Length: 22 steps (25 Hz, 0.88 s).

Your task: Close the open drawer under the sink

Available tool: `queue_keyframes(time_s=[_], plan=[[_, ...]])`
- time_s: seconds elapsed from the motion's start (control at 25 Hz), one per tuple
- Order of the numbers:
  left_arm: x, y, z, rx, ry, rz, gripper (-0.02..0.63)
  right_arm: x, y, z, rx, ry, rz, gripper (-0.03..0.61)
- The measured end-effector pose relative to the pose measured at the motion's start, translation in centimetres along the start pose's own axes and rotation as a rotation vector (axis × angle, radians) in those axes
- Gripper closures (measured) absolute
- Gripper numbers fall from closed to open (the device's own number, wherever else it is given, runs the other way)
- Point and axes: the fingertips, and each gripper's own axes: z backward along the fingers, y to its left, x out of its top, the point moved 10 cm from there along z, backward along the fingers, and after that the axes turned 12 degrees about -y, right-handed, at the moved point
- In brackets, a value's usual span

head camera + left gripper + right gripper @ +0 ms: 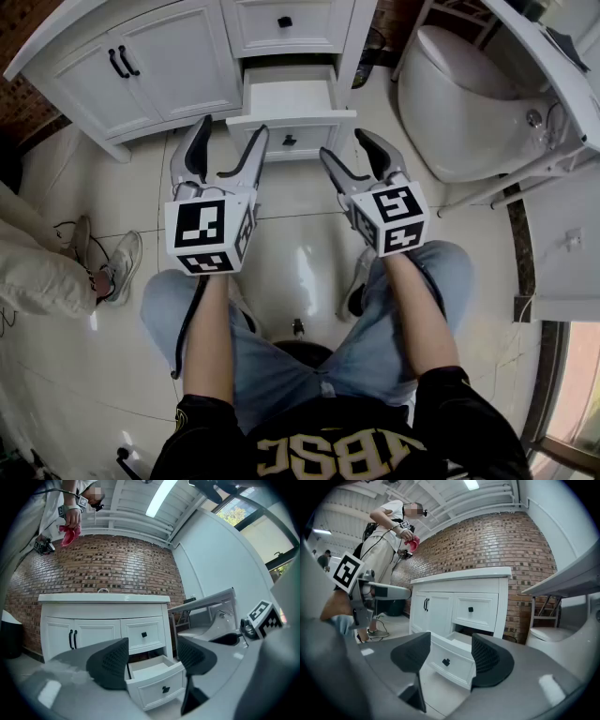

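Right now the open drawer (291,98) stands pulled out of the white vanity (169,61) at twelve o'clock in the head view, just beyond both grippers. The left gripper (232,128) and right gripper (345,142) hover near its front, jaws apart and holding nothing, with the drawer front framed between each pair.

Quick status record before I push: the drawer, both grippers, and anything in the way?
lower drawer: pulled out, looks empty inside
upper drawer: shut
left gripper: open, empty, just short of the lower drawer's left corner
right gripper: open, empty, just short of its right corner
path: nothing seen between grippers and drawer front
task: not yet done
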Motion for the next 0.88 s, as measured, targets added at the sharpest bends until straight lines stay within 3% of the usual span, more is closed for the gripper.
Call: queue_keyframes(time_s=[0.88], plan=[[-1.9,0.9,-4.4,-0.024,0.012,0.007,0.282,-7.8,-0.2,-5.4,0.125,0.198,-0.051,0.324]])
